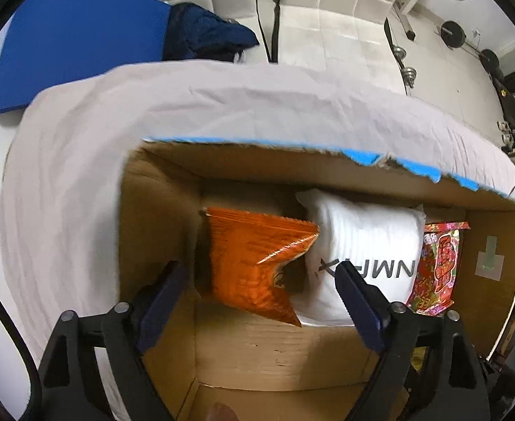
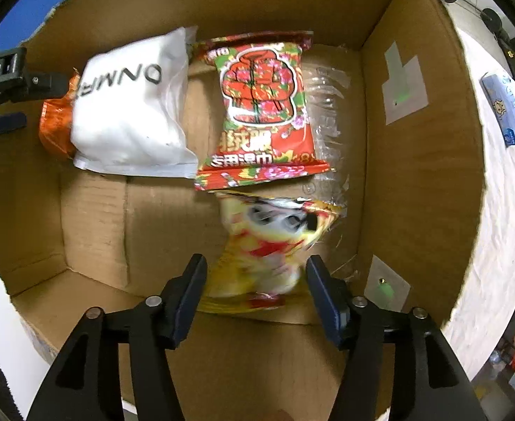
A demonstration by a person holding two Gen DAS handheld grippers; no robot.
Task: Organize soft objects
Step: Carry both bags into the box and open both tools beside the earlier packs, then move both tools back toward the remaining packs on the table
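You are holding both tools over the cardboard box (image 2: 415, 161) — it is sitting on the cloth-covered tabletop (image 1: 222, 105). Your left hand-held gripper (image 1: 257, 301) is hovering with its jaws apart around the orange snack bag (image 1: 253, 263), without clamping it; that bag is leaning at the box's left wall, touching the white pouch (image 1: 369, 245) beside it. Your right hand-held gripper (image 2: 255, 294) is also standing wide apart, its fingers flanking the blurred yellow packet (image 2: 271, 245) lying on the box floor near the right wall. Just beyond the packet, the red floral wipes pack (image 2: 261, 105) is resting against the box's far wall — partly over clear plastic wrap (image 2: 327, 105).
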